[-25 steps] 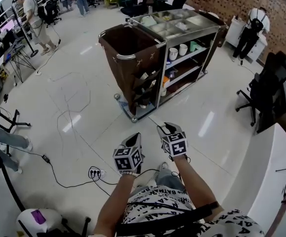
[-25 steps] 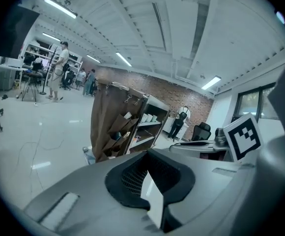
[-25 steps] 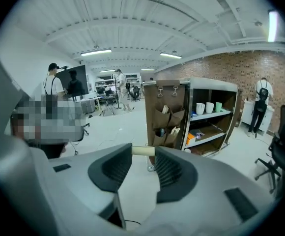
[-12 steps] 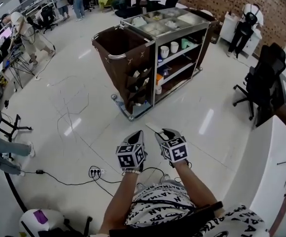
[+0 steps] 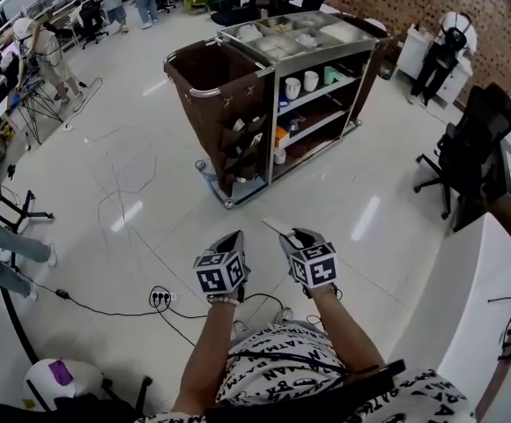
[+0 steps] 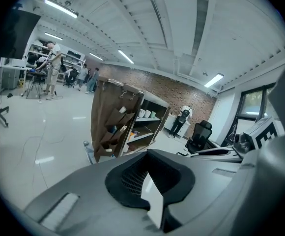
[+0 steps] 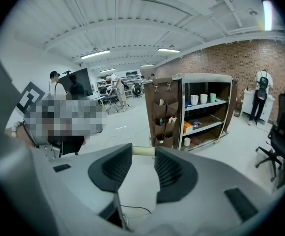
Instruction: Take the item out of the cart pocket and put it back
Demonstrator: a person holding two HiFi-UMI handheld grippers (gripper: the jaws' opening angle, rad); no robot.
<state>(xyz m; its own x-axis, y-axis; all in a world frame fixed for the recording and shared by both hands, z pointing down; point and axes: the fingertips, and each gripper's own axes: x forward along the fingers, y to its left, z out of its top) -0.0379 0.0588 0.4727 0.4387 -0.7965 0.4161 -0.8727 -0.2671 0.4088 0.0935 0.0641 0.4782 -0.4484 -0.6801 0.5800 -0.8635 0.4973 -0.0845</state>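
Cream item [image 7: 143,151]: short pale stick lying crosswise at the very tips of the right gripper [image 5: 295,236]; out of the cart and nowhere near a pocket
Right claw: clamped on the cream item, jaws partway apart with it bridging them; the hold is at the tips only and looks light
Left gripper [image 5: 233,243]: jaws together, nothing between them; held just beside the right one, in front of the person's waist
Cart [image 5: 204,117]: brown fabric side, steel shelves with cups [image 5: 313,86] round the corner; well apart from both grippers, bare floor between
Pocket column [image 5: 242,144]: brown pouches down the cart's near end, several with things poking out; can't tell from here which one is free
Step in hand, my reading: bringing the item over to a pocket for return
Doing it well:
- face the pocket end squarely before reaching
- turn the wrist so the item points end-down, not crosswise
- enter the pouch mouth from above, not from the front
- let go only once its lower end sits inside the fabric
- the free left gripper could hold the lip open
Watch: power strip [image 5: 160,298] and its cable on the floor near the feet; a tip grip may slip if the item knocks the pouch edge
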